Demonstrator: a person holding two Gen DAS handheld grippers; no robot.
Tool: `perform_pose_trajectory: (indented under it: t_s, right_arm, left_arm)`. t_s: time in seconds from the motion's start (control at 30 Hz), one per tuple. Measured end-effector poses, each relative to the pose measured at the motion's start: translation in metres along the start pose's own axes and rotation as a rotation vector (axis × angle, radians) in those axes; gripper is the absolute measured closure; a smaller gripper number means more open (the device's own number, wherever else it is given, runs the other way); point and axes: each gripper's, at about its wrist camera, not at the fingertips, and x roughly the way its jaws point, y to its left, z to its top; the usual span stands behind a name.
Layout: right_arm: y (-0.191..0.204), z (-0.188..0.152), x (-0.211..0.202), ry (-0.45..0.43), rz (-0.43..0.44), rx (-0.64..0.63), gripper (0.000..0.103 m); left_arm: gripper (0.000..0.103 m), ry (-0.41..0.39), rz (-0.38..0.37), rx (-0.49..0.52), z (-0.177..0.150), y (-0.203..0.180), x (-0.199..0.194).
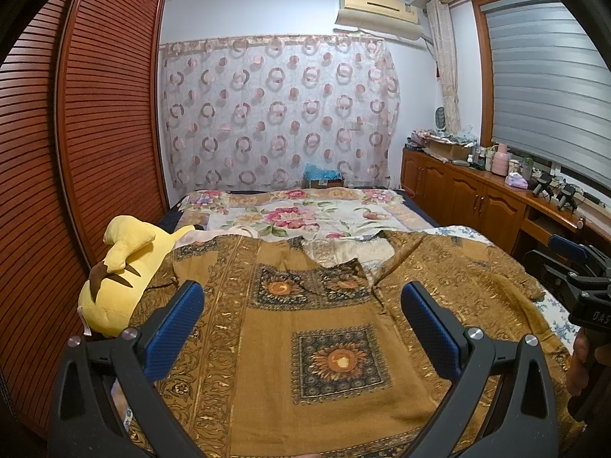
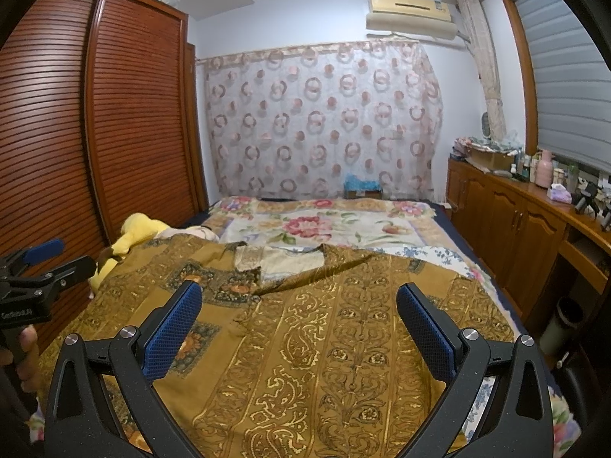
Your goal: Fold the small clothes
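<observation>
Blue-padded left gripper and right gripper are held spread and empty above the ochre gold-printed patterned garment, laid flat on the bed directly ahead, neckline farthest, equally near both.

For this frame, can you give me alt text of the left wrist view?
The open left gripper hovers over a mustard patterned garment spread on the bed, holding nothing. A yellow plush toy lies at left beside the louvred wardrobe.
</observation>
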Motion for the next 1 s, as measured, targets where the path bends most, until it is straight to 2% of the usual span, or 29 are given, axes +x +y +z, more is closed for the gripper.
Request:
perform_pose_trajectory:
  t_s: [0.2, 0.6, 0.87, 1.0]
  right_arm:
    - [0.015, -0.005, 0.015, 0.044, 0.046, -0.032, 0.0]
    - [0.028, -0.015, 0.031, 0.093, 0.093, -0.058, 0.0]
    - [0.037, -0.022, 0.048, 0.14, 0.111, -0.088, 0.0]
    - [0.047, -0.023, 0.061, 0.161, 0.144, -0.111, 0.0]
  left_arm:
    - [0.0, 0.037, 0.037, -0.016, 0.0, 0.028, 0.006]
    - [0.0, 0.104, 0.108, -0.052, -0.029, 0.065, 0.03]
    - [0.0, 0.147, 0.1, -0.073, -0.041, 0.09, 0.04]
    - [0.0, 0.194, 0.1, -0.067, -0.045, 0.114, 0.049]
